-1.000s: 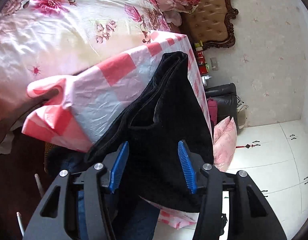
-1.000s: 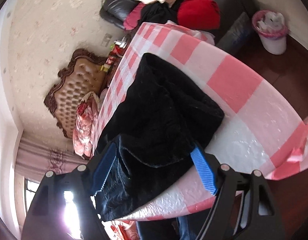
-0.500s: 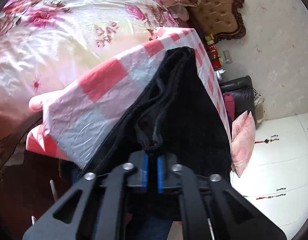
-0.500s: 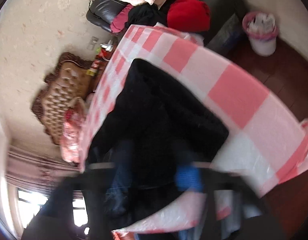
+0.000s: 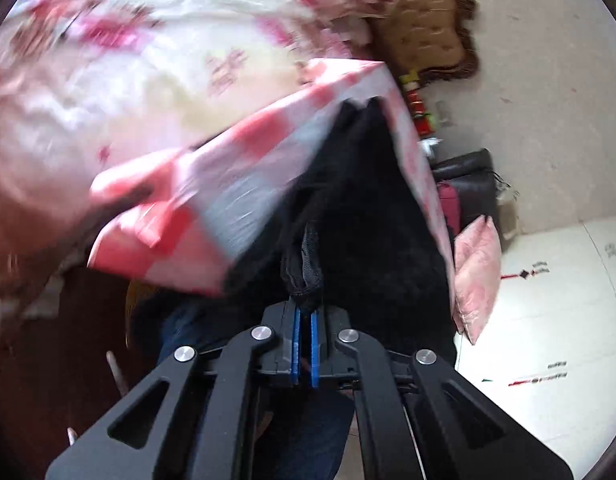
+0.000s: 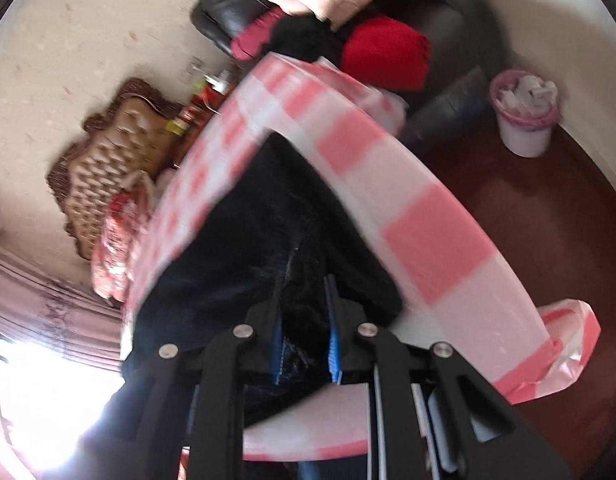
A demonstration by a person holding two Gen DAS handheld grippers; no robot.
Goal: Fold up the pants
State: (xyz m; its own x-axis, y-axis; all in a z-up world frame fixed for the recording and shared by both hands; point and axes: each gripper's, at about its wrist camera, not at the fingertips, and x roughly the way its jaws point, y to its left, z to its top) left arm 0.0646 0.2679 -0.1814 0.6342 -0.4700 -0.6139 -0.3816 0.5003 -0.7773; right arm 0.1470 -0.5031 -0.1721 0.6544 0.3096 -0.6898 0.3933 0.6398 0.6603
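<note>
Black pants [image 5: 371,216] lie lengthwise on a table covered with a pink and white checked cloth [image 5: 244,168]. My left gripper [image 5: 304,320] is shut on a bunched edge of the pants at their near end. In the right wrist view the pants [image 6: 244,248] spread over the same checked cloth [image 6: 427,248]. My right gripper [image 6: 306,320] is closed on a thick fold of the pants at the near end, its blue pads [image 6: 333,344] pressing the fabric. Both views are motion-blurred.
A bed with a floral quilt [image 5: 128,72] lies left of the table. A tufted headboard [image 6: 108,160], a black leather sofa [image 6: 236,12] with a red cushion [image 6: 383,60], a white bin [image 6: 525,120] on dark floor, and a pink pillow [image 5: 475,272] stand around.
Both grippers were open a second ago and have closed on the near end of the pants. Both have since moved, and the views are blurred.
</note>
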